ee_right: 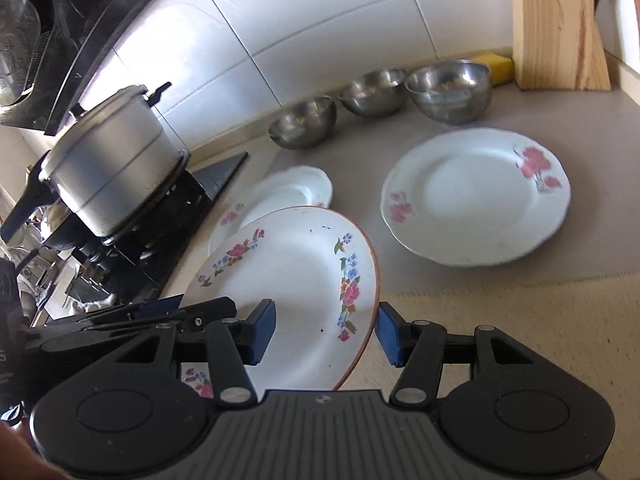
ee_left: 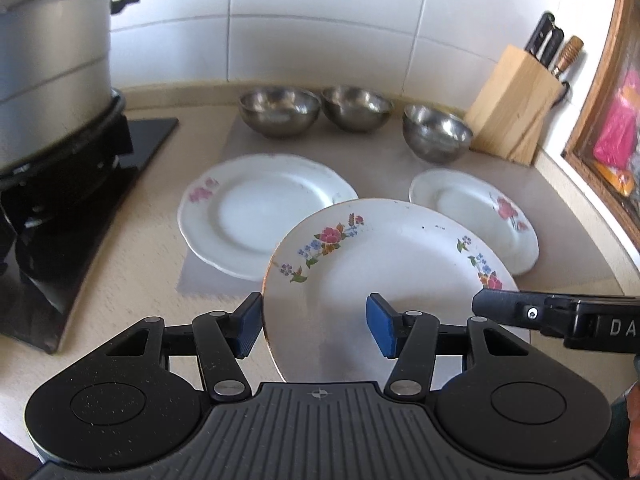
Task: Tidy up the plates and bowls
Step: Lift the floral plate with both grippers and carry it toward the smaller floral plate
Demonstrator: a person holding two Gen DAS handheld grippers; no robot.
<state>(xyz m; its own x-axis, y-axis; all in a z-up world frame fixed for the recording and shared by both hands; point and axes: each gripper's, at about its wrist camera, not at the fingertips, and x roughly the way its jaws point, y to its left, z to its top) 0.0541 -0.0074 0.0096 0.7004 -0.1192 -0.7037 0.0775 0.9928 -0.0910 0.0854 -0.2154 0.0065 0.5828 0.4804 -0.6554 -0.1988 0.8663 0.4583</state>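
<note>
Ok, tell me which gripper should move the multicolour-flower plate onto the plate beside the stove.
Left, probably. The left gripper straddles the flowered plate at the rim nearest the stove-side plate, jaws open. The right gripper sits at the opposite rim, toward the other plate.

The matte black plastic left gripper (ee_left: 314,326) and right gripper (ee_right: 326,332) carry blue rubber pads (ee_left: 382,330), silver pivot rivets, and a ribbed grey centre plate.

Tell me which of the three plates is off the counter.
The multicoloured-flower plate, tilted between both grippers. The two pink-flowered plates lie flat on the grey mat.
</note>
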